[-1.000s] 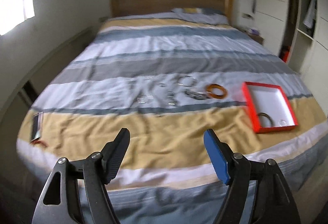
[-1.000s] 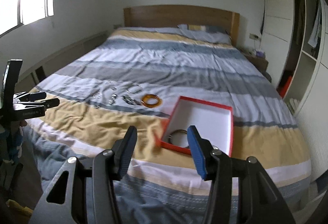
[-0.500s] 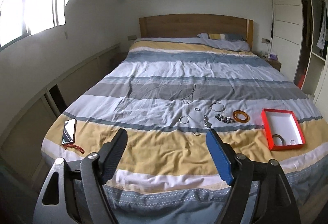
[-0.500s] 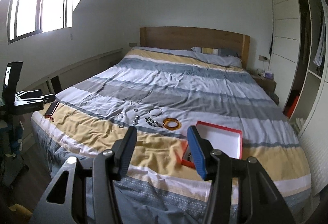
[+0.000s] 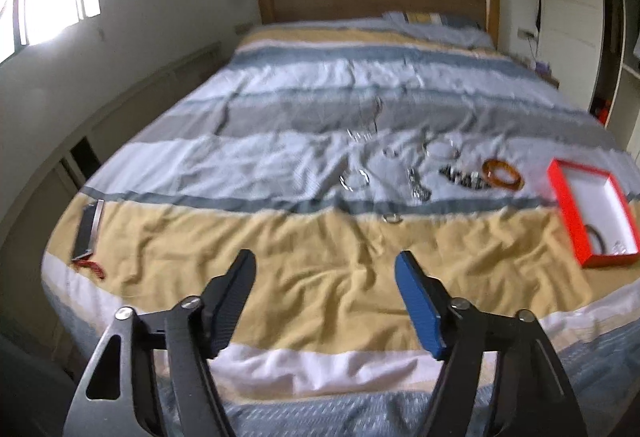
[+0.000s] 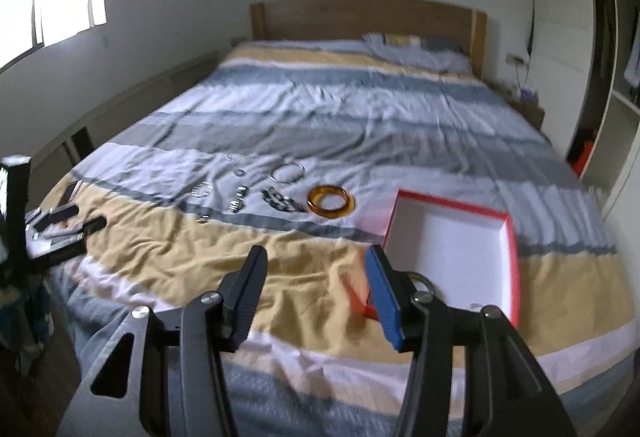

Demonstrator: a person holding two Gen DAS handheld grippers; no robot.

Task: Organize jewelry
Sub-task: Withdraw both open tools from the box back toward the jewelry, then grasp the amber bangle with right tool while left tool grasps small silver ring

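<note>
your left gripper point(image 5: 325, 269) hangs over the yellow band at the foot of the bed point(image 5: 320, 289); jaws have just been closing in but stand apart, nothing btwn them. your right gripper point(image 6: 316, 261) is also over the yellow band, jaws apart, nothing gripped; its blue finger overlaps the near left corner of the red box point(image 6: 514, 237) in view, contact can't be told.

jewelry lies loose on the white/grey stripes mid-bed, well ahead of both tools: amber bangle point(image 6: 331, 200) just left of the box, dark bead bracelet point(image 6: 282, 201) beside it, thin silver bangle point(image 6: 287, 173) behind those, several small silver pcs point(image 6: 236, 203) further left, blurred. one small ring point(image 5: 393, 218) sits at the edge of the yellow band.

red box is open, white inside, w/ a dark ring-shaped pc point(image 5: 598, 235) and a small shiny item point(image 5: 619, 247) at its near end.

phone point(image 5: 89, 227) lies at the bed's left edge.
</note>
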